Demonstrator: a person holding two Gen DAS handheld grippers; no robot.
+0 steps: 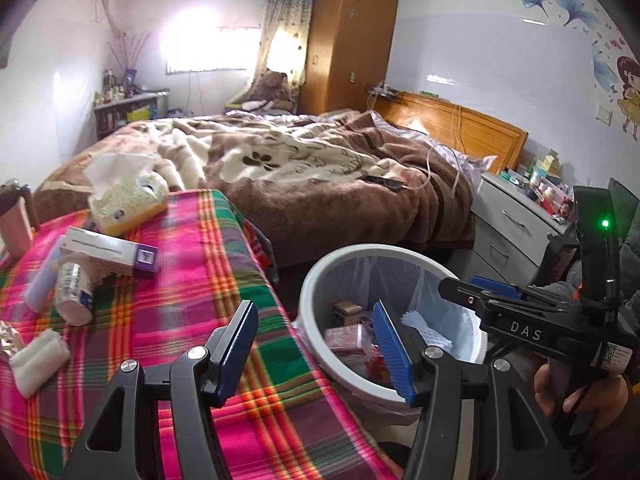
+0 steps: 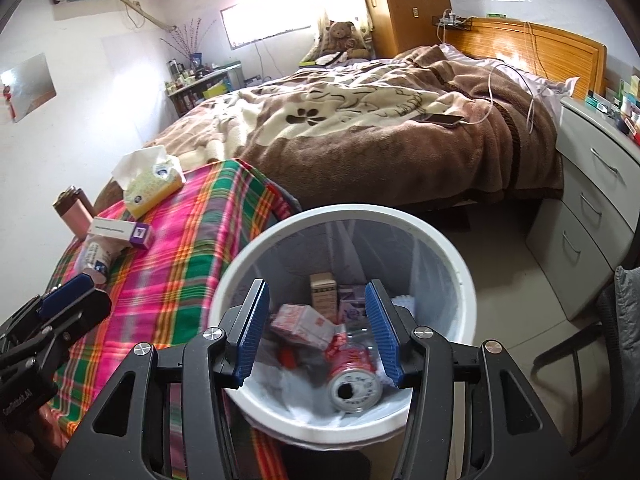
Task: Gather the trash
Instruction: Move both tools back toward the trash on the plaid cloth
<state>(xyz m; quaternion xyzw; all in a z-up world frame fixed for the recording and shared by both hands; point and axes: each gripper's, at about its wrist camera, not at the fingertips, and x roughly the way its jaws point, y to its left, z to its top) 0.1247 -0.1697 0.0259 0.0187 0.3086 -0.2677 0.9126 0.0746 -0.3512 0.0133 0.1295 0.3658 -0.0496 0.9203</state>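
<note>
our right gripper (image 2: 316,336) hangs over the white trash bin (image 2: 448,248), pads apart with nothing between them. its own view looks straight down into the bin: a red can (image 2: 354,380) lies on its side, opening toward us, beside a crumpled red-and-white pack (image 2: 300,324), a small brown box (image 2: 322,290) and a purple-printed carton (image 2: 352,304), all on the clear liner.

the left wrist view shows less of the inside, only the pack (image 1: 346,340) and a bit of the brown box (image 1: 348,310) past the rim of the bin (image 1: 320,276). it does show the right gripper (image 1: 492,292) from the side, with a hand (image 1: 576,396) on its grip. our left gripper (image 1: 316,352) is released too, empty, straddling the edge of the plaid cloth (image 1: 224,248) and the bin.

only the left view shows the folded white tissue (image 1: 38,360) near the cloth's near edge. both views show the rest left on the cloth: a tissue pack (image 1: 128,196), a white-and-purple box (image 1: 110,252) and, just beside it, a small printed container (image 1: 74,292) lying down. the right view catches the left gripper (image 2: 76,288) at its left edge, above the cloth. the bin stands on the floor touching the cloth-covered surface, the bed (image 2: 360,128) behind it.
</note>
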